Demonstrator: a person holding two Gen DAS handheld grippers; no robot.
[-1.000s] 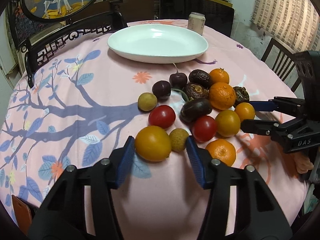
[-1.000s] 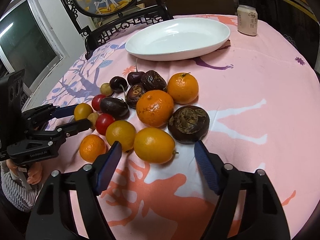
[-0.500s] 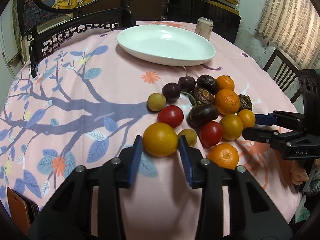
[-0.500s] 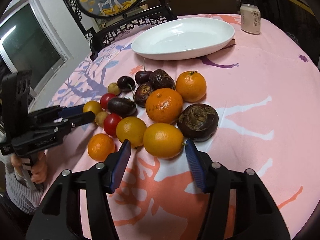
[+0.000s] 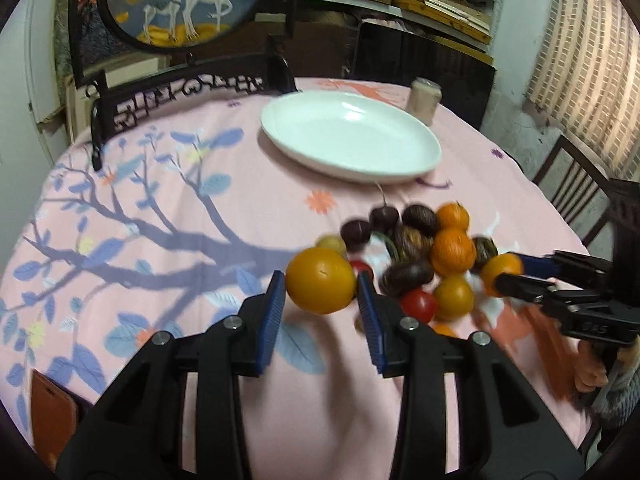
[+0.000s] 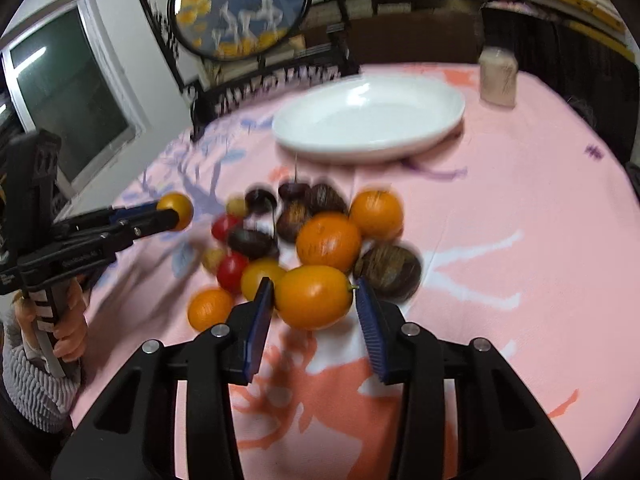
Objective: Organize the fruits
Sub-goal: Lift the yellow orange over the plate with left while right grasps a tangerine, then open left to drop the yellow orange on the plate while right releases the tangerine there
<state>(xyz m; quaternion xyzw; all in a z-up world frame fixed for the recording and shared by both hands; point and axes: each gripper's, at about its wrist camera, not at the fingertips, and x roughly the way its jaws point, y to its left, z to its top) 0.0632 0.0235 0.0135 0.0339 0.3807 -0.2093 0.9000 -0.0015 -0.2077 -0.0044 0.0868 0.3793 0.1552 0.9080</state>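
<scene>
Left gripper (image 5: 321, 304) clamps a round yellow-orange fruit (image 5: 321, 281); right gripper (image 6: 314, 300), jaws just closing, pinches an oval orange fruit (image 6: 313, 297). Smooth, rounded skins could slip from the pads and roll off before reaching the white oval plate (image 5: 420, 164).

Both grippers are black plastic with angular, cut-out frames. Each carries 2 blue ribbed pads (image 5: 272, 322) on its jaws and 4 silver screws (image 5: 231, 322) across the linkage. The left gripper (image 6: 176, 212) and right gripper (image 5: 505, 276) bear small white lettering on the side. A grey ribbed knit sleeve (image 6: 30, 386) covers the left wrist.
</scene>
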